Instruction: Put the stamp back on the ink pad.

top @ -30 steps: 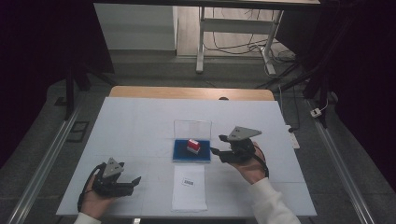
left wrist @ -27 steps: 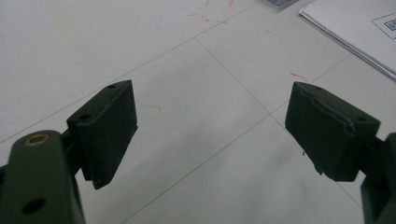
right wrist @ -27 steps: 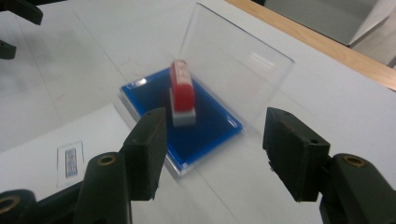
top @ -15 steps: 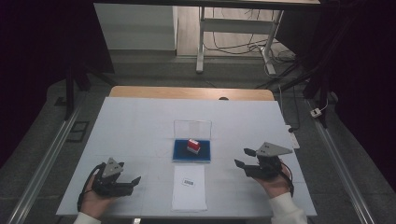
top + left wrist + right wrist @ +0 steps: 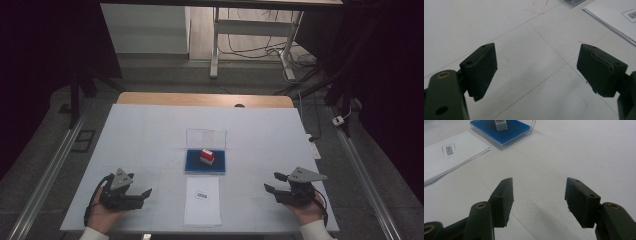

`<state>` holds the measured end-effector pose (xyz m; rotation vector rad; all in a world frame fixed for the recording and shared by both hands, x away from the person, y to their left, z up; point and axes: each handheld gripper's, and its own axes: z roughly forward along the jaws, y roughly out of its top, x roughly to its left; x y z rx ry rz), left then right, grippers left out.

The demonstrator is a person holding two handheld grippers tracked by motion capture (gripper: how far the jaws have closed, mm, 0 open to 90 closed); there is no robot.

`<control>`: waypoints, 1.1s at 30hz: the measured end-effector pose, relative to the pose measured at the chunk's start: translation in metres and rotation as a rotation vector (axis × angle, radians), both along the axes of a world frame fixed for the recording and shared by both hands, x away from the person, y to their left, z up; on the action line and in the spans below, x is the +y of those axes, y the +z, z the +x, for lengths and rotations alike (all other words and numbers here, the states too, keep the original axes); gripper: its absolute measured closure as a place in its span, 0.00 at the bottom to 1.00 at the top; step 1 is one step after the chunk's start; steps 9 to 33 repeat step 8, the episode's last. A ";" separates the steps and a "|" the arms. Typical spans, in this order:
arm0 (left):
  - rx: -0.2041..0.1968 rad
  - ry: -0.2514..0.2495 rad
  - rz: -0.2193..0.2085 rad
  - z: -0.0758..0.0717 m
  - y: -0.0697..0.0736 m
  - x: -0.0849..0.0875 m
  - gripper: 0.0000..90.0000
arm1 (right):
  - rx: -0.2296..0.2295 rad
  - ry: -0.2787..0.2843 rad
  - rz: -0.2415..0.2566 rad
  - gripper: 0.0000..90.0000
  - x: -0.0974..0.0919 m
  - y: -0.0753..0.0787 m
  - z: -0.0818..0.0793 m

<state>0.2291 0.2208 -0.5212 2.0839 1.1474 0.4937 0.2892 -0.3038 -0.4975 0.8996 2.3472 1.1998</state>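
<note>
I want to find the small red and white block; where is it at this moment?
In the high view the red and white block sits on the blue tray at the table's middle, just beyond the paper sheets; the right gripper view shows it at the top left.

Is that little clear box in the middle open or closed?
Open. The clear lid stands upright behind the blue tray, and the red-and-white block sits uncovered on it.

The high view looks forward and down from above; both gripper views skim the worktop [image 5: 150, 130] closely, sharing the paper sheet [image 5: 202, 200].
</note>
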 end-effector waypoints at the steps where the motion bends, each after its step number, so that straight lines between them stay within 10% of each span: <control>1: 0.001 0.001 0.000 0.000 0.000 0.000 0.19 | 0.001 0.007 -0.002 0.45 0.001 0.000 0.000; 33: 0.001 0.001 0.002 0.000 0.000 0.001 0.19 | 0.001 0.026 -0.011 0.45 0.003 -0.001 0.000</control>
